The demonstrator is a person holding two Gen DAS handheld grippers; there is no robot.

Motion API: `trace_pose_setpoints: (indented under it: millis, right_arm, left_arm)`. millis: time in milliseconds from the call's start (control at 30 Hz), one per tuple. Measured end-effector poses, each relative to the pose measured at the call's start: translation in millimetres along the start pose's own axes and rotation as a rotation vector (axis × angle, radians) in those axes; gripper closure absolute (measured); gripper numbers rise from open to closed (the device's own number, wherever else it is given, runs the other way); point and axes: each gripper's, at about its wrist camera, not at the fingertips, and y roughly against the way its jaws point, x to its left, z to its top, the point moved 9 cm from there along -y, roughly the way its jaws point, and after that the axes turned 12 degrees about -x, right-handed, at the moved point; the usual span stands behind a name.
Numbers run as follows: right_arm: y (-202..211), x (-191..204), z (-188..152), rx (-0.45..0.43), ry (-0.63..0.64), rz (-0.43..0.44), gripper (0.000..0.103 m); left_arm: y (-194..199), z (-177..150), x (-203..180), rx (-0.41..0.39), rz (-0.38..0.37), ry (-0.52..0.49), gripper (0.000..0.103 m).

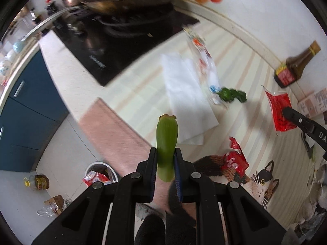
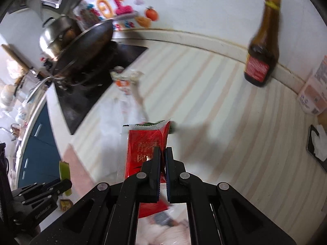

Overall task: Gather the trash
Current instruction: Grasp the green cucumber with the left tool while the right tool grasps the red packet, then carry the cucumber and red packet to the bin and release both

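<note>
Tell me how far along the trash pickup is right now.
Done: red wrappers already lie in the white bin on the floor. In hand: the left gripper is shut on a green vegetable stalk, the right gripper on a red sauce packet. Left on the counter: a crumpled red wrapper, green scraps, a clear plastic wrapper and a paper towel.
</note>
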Motion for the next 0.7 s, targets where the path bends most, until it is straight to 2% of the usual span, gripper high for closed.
trace_pose_setpoints:
  millis: [200,333,533,700]
  right_arm:
    - [18.0,68.4,-0.9,-0.016,0.066,0.081,0.099]
    - [17.1,125.3,-14.3,-0.002,0.127,0.15,0.099]
    - [4.8,218.1,-60.4,0.066,0.236,0.255,0.099]
    - [-21.5,288.0,-125.0,0.159,0.332,0.314,0.099]
  left_arm:
    - [46.1,6.1,61.1,-0.102,0.045,0.103,0.091]
    - [66.8,-6.4,115.1,-0.137,0.098,0.196,0.091]
    - [71.4,-57.2,200.5,-0.109,0.194,0.334,0.091]
    - [61.4,-117.5,263.1,-0.057,0.256,0.448,0.091]
